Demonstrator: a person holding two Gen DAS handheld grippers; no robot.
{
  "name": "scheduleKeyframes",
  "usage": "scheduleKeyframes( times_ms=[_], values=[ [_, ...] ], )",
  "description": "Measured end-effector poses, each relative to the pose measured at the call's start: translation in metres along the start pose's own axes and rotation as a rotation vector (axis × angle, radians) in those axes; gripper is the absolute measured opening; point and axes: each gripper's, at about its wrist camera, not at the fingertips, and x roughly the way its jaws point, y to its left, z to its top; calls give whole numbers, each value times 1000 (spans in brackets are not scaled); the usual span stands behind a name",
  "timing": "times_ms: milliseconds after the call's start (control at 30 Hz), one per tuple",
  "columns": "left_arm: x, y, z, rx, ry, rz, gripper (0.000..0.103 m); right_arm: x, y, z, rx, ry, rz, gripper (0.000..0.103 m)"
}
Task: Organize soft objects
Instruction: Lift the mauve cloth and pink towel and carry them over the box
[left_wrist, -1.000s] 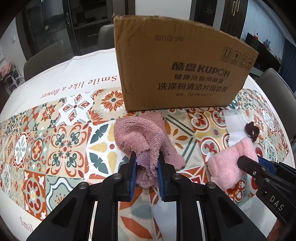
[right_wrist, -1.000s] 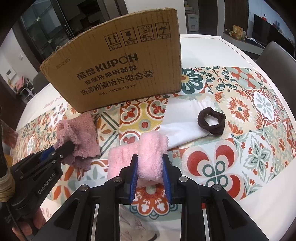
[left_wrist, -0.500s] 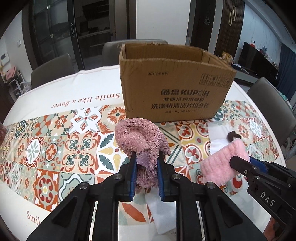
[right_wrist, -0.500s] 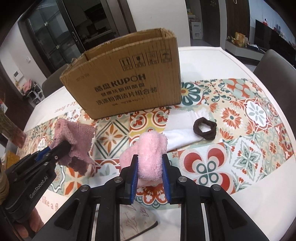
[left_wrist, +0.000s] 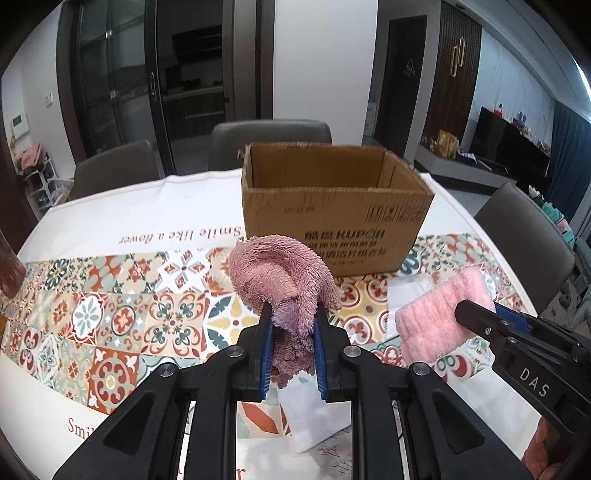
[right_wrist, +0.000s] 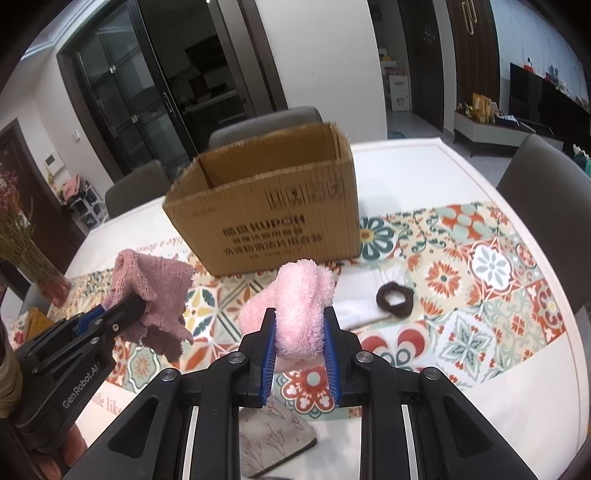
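My left gripper (left_wrist: 292, 317) is shut on a mauve fluffy towel (left_wrist: 284, 277) and holds it in the air above the table, short of the open cardboard box (left_wrist: 332, 206). My right gripper (right_wrist: 300, 321) is shut on a light pink fluffy cloth (right_wrist: 301, 295), also lifted. The pink cloth shows at the right of the left wrist view (left_wrist: 439, 314), and the mauve towel shows at the left of the right wrist view (right_wrist: 151, 299). The box (right_wrist: 273, 218) stands beyond both, its top open.
A dark brown scrunchie (right_wrist: 393, 299) lies on a white cloth (right_wrist: 354, 306) to the right. A patterned tablecloth (left_wrist: 110, 317) covers the round table. A vase of dried flowers (right_wrist: 26, 251) stands far left. Grey chairs (left_wrist: 271, 136) ring the table.
Both grippers have risen with their cloths and pulled back from the box. The box's open top and inside now show.
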Motion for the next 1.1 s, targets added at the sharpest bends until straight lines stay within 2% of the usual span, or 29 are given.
scheduleKeyframes(
  times_ms=[567, 1100],
  values=[
    [-59, -14, 36, 17, -156, -19, 20, -59, 3, 38, -17, -175, 38, 24],
    [-81, -22, 74, 53, -267, -18, 20, -73, 4, 75, -35, -292, 64, 24]
  ],
)
